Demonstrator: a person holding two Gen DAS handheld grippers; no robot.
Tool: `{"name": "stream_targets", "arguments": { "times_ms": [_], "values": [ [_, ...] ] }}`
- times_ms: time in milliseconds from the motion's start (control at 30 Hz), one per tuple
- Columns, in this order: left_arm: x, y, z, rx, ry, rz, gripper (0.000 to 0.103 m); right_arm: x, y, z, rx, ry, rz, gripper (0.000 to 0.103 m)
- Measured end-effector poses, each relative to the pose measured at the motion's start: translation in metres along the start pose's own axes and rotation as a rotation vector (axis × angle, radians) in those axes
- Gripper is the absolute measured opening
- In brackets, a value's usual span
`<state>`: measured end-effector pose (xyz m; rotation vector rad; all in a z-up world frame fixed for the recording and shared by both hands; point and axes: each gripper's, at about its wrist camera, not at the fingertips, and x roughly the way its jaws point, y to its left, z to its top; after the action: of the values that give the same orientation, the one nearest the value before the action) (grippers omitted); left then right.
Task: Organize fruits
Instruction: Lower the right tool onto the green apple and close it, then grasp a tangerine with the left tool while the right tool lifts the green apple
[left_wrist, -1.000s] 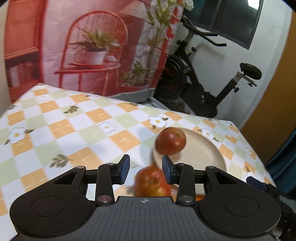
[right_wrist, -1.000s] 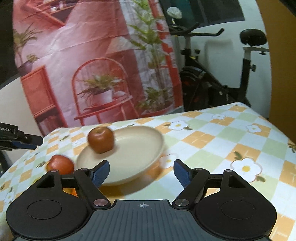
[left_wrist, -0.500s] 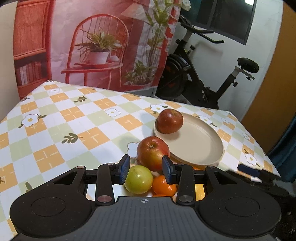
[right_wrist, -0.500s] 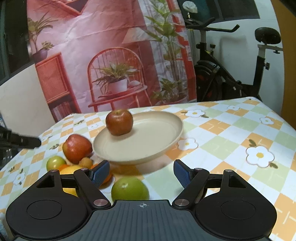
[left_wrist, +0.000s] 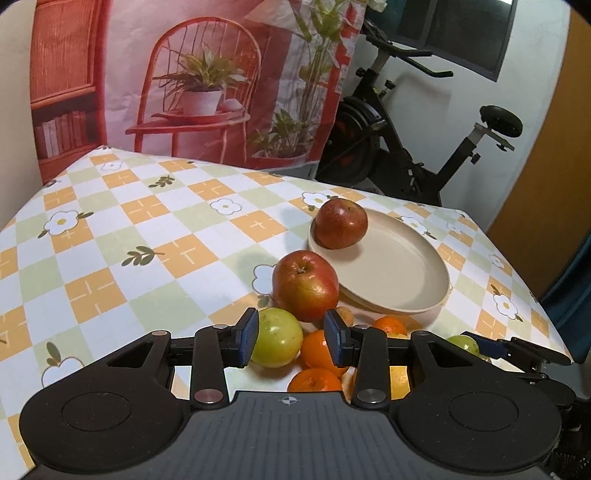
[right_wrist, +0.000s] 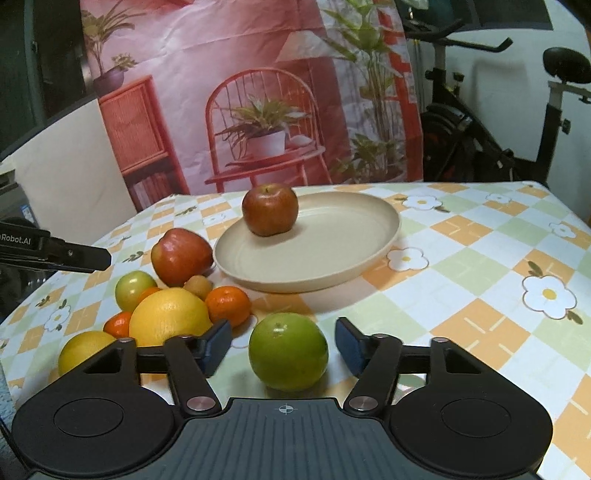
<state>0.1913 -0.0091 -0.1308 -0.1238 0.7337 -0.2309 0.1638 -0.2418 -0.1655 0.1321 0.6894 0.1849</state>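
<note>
Oranges (left_wrist: 320, 349) | half hidden behind left hand-held gripper (left_wrist: 290, 340) | 3 visible

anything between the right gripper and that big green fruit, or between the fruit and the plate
Nothing visible. The green fruit already sits between the closing jaws of the right gripper, pads not yet touching it. From there to the plate only bare tablecloth shows; the orange and lemon lie off to the left.

My left wrist camera looks down along its fingers from close above the fruit pile, facing the exercise bike (left_wrist: 424, 147). My right one sits lower, facing the red backdrop (right_wrist: 258, 92). Both share the beige plate (left_wrist: 424, 291) (right_wrist: 369, 254) and its apple (left_wrist: 341, 223) (right_wrist: 270, 209).
</note>
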Motion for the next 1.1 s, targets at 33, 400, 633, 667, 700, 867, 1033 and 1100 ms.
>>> {"name": "stream_targets", "arguments": {
  "times_ms": [33,400,633,667,700,867,1033,1100],
  "values": [
    [0.000,0.001,0.000,-0.005,0.003,0.002,0.041,0.001,0.000,0.000,-0.003,0.006,0.001,0.052],
    [0.001,0.002,-0.003,-0.030,0.023,0.006,0.050,0.004,0.002,-0.001,-0.032,0.034,-0.016,0.042],
    [0.008,0.002,-0.005,-0.037,0.069,-0.028,0.050,0.004,0.003,-0.001,-0.033,0.035,-0.016,0.042],
    [0.009,0.003,-0.006,-0.044,0.079,-0.034,0.049,0.004,0.003,-0.001,-0.034,0.035,-0.016,0.042],
    [0.010,0.004,-0.006,-0.051,0.089,-0.041,0.049,0.004,0.003,-0.001,-0.034,0.035,-0.017,0.042],
    [0.015,0.005,-0.010,-0.079,0.131,-0.083,0.048,0.004,0.003,-0.001,-0.033,0.035,-0.016,0.042],
    [0.023,0.008,-0.014,-0.116,0.182,-0.109,0.044,0.004,0.003,-0.001,-0.032,0.035,-0.015,0.042],
    [0.026,0.010,-0.016,-0.134,0.198,-0.121,0.044,0.004,0.003,-0.001,-0.031,0.034,-0.015,0.042]
  ]
}}
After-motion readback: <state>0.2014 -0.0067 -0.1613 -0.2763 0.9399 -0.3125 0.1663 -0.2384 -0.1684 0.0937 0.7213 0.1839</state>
